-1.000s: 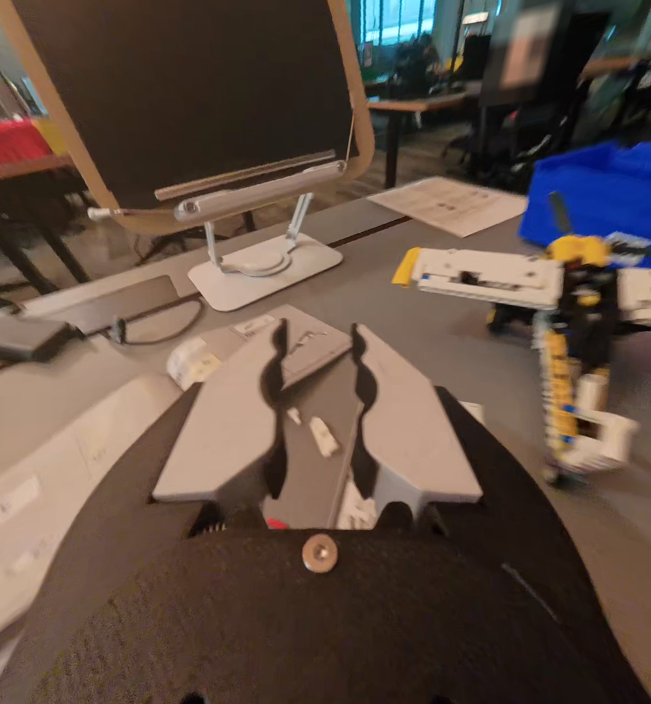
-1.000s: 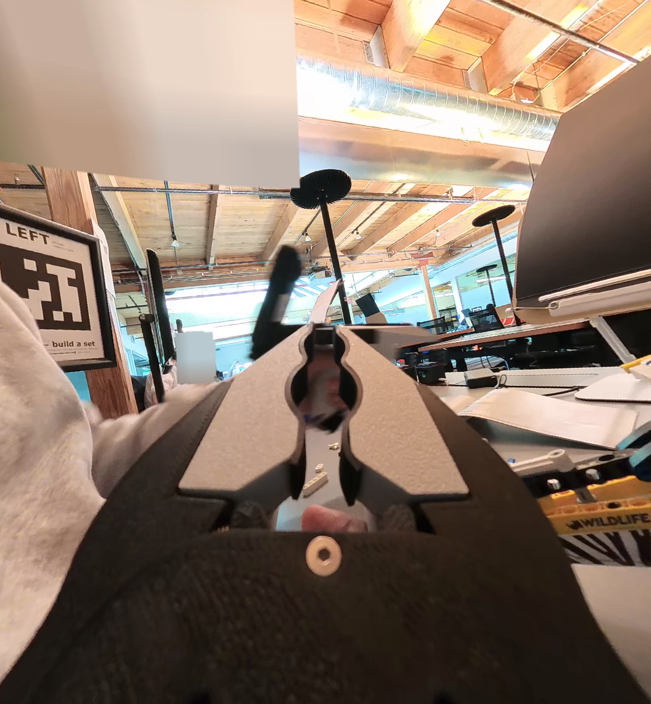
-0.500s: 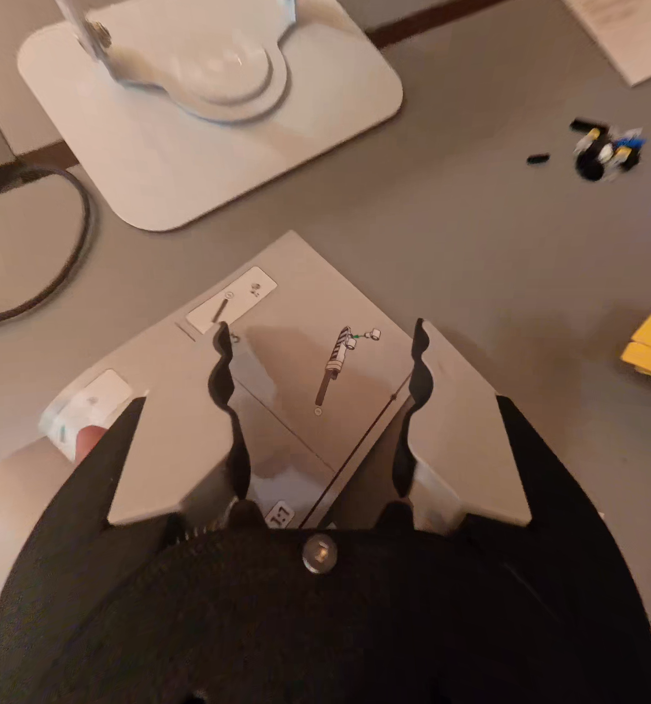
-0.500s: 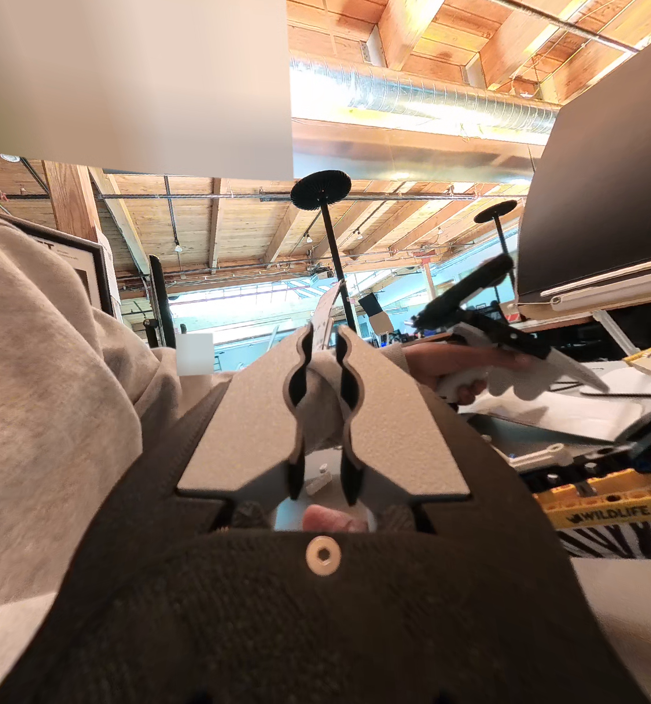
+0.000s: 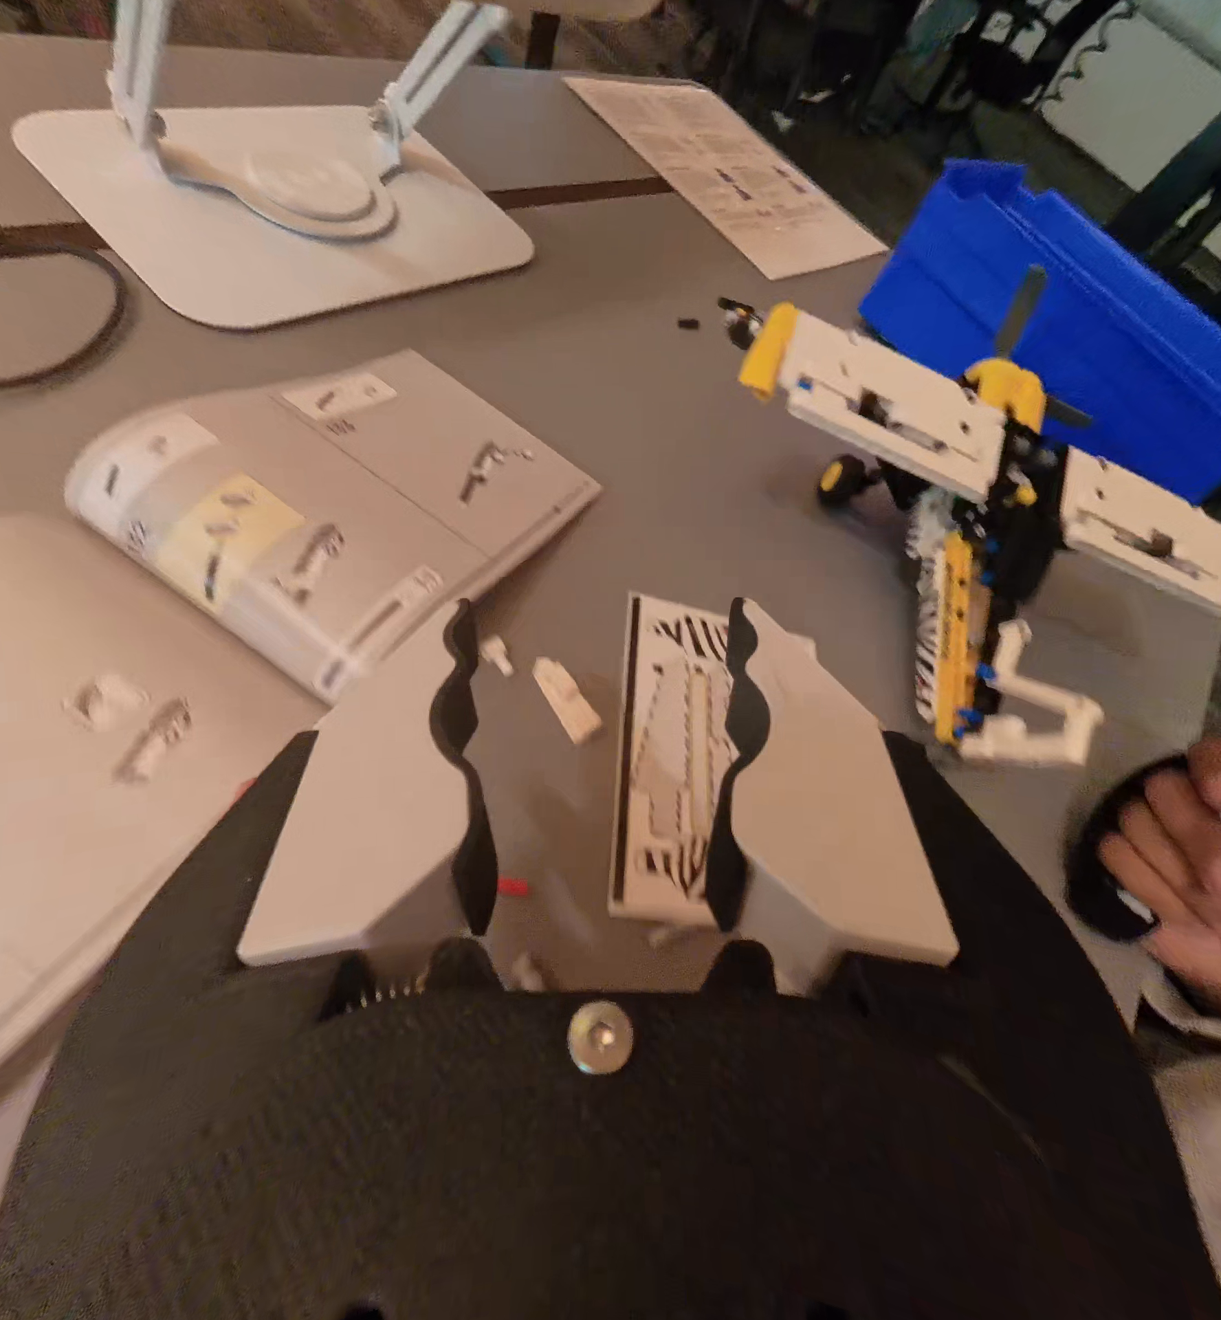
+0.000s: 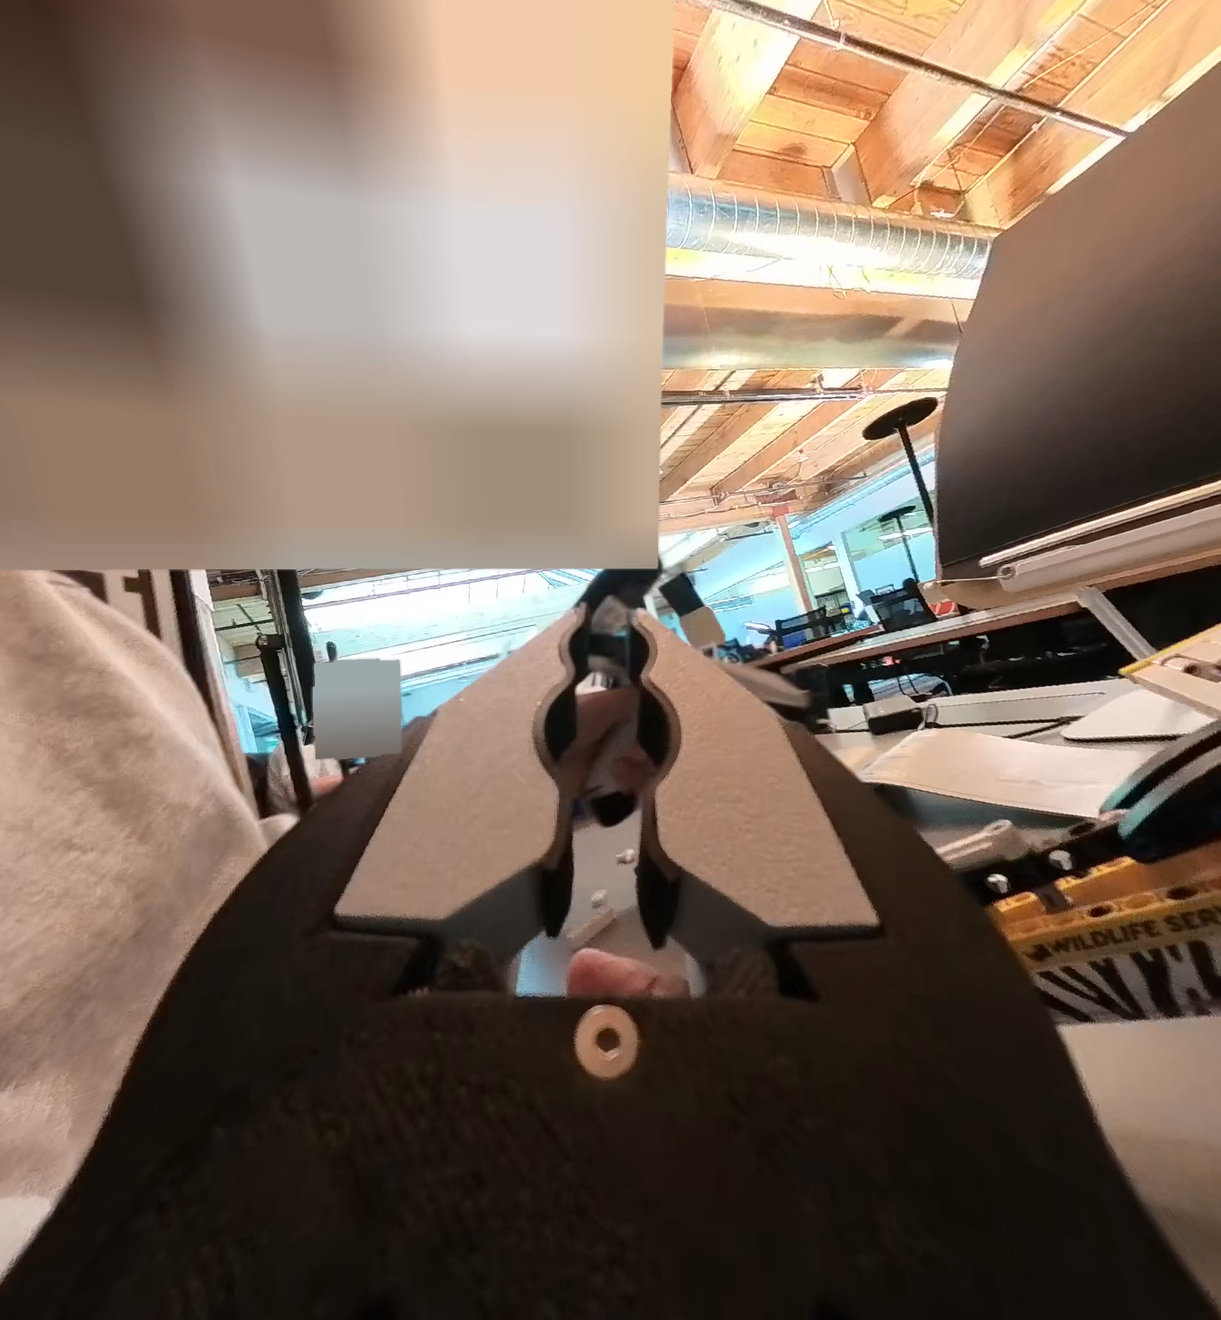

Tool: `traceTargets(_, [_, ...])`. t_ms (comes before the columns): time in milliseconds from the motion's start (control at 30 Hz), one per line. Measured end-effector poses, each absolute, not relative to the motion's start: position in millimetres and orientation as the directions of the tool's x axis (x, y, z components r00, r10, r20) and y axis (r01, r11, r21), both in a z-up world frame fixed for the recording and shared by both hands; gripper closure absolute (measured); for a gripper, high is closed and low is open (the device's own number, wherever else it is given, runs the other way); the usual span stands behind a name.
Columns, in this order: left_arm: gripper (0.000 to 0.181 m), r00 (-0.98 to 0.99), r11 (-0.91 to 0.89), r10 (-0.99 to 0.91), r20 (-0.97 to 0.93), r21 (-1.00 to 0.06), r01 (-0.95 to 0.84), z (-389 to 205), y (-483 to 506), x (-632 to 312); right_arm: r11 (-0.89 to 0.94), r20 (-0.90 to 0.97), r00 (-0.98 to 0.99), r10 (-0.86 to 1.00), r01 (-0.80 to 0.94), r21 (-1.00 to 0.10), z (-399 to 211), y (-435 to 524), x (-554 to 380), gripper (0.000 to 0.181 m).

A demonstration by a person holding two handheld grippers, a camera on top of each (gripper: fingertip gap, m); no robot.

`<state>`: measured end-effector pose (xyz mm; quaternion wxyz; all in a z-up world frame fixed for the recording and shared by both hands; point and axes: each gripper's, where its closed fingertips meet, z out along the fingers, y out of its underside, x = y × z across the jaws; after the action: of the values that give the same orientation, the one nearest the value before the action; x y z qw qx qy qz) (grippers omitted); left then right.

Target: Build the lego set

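Observation:
My left gripper is open and empty, hovering over the grey table. Between its fingers lie small white lego pieces, a tiny red piece and a zebra-patterned sticker sheet. The partly built white, yellow and black lego plane stands to the right. The open instruction booklet lies to the left. My right gripper sits low by the table, tilted upward, its jaws almost together with nothing in them. The plane's yellow beam and zebra side show at its right.
A blue bin stands behind the plane. A white monitor stand base and a paper sheet lie at the back. A person's hand is at the right edge. A grey sleeve fills the right wrist view's left.
My left gripper has swung from over the booklet toward the right, bringing the loose pieces, sticker sheet and plane into view, and its jaws have opened wider. The right gripper has stayed put.

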<state>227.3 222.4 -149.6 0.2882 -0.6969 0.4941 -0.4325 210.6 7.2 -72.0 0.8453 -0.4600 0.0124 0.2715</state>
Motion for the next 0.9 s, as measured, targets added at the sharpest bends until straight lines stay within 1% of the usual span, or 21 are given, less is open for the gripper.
traceTargets(33, [0.111,0.133,-0.344,-0.939,0.318,-0.834,-0.432,-152,214,216,0.428,-0.274,0.860,0.430,-0.461,-0.777,-73,9,212,0.173])
traceTargets(67, [0.111,0.135,-0.370,-0.928,0.346,-0.826,-0.426,-155,205,204,0.426,-0.273,0.869,0.413,-0.449,-0.786,-75,11,212,0.173])
traceTargets(100, [0.112,0.113,-0.427,-0.900,0.421,-0.801,-0.419,-154,188,192,0.424,-0.266,0.874,0.407,-0.438,-0.793,-75,12,210,0.171])
traceTargets(167, [0.112,-0.019,-0.516,-0.823,0.568,-0.760,-0.394,-139,143,167,0.418,-0.245,0.880,0.407,-0.418,-0.807,-75,15,205,0.172])
traceTargets(200, [0.114,-0.042,-0.529,-0.808,0.588,-0.754,-0.389,-137,129,153,0.415,-0.237,0.883,0.406,-0.409,-0.813,-75,15,203,0.171])
traceTargets(233, [0.113,-0.024,-0.521,-0.819,0.574,-0.760,-0.387,-140,123,140,0.415,-0.230,0.885,0.404,-0.401,-0.817,-76,16,202,0.171])
traceTargets(333, [0.110,0.139,-0.462,-0.885,0.444,-0.803,-0.376,-166,136,104,0.413,-0.215,0.891,0.400,-0.385,-0.825,-76,19,199,0.172])
traceTargets(433, [0.113,0.201,-0.462,-0.886,0.417,-0.823,-0.331,-178,145,84,0.401,-0.211,0.890,0.404,-0.380,-0.833,-76,25,195,0.172])
traceTargets(567, [0.109,0.179,-0.495,-0.869,0.461,-0.804,-0.329,-186,140,82,0.380,-0.181,0.896,0.407,-0.346,-0.858,-78,29,187,0.172])
traceTargets(667, [0.109,0.161,-0.451,-0.893,0.421,-0.831,-0.327,-186,134,87,0.373,-0.146,0.902,0.407,-0.309,-0.875,-79,31,180,0.172])
traceTargets(700, [0.110,0.144,-0.438,-0.899,0.414,-0.841,-0.318,-183,130,87,0.357,-0.133,0.894,0.427,-0.302,-0.884,-80,33,174,0.168])
traceTargets(733, [0.111,0.133,-0.427,-0.904,0.406,-0.850,-0.308,-181,128,87,0.320,-0.130,0.876,0.465,-0.303,-0.898,-82,34,167,0.166])
traceTargets(767, [0.112,0.136,-0.424,-0.906,0.401,-0.855,-0.300,-180,128,86,0.241,-0.152,0.848,0.507,-0.309,-0.920,-87,37,159,0.164])
traceTargets(800, [0.111,0.144,-0.428,-0.904,0.403,-0.854,-0.294,-180,129,85,0.124,-0.187,0.819,0.542,-0.297,-0.947,-97,41,152,0.158])
traceTargets(833, [0.111,0.147,-0.436,-0.900,0.410,-0.852,-0.291,-180,130,84,0.000,-0.218,0.801,0.557,-0.263,-0.965,-109,45,145,0.145])
traceTargets(867, [0.111,0.154,-0.445,-0.895,0.418,-0.847,-0.289,-181,131,83,-0.106,-0.240,0.799,0.551,-0.218,-0.970,-122,48,139,0.127])
traceTargets(900, [0.112,0.173,-0.456,-0.890,0.423,-0.841,-0.289,-183,134,81,-0.195,-0.248,0.805,0.538,-0.167,-0.967,-136,50,135,0.118])
